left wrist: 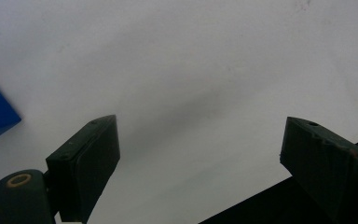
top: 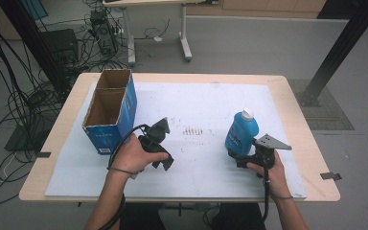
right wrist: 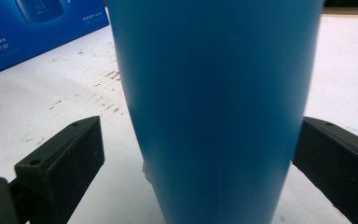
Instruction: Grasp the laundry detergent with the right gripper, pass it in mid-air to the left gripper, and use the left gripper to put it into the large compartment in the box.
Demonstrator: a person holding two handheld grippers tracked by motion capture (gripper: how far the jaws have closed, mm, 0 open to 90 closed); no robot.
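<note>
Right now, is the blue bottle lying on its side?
No, the blue bottle stands upright on the white mat, with its white cap on top.

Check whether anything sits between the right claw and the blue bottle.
Nothing visible does. The blue bottle stands upright on the white mat, already between the right claw's open jaws. A gap shows at the left jaw; the right jaw looks at or near its side.

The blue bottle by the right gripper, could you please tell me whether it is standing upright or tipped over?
Upright. In the high view the blue bottle stands on its base on the white mat, its white cap on top.
</note>
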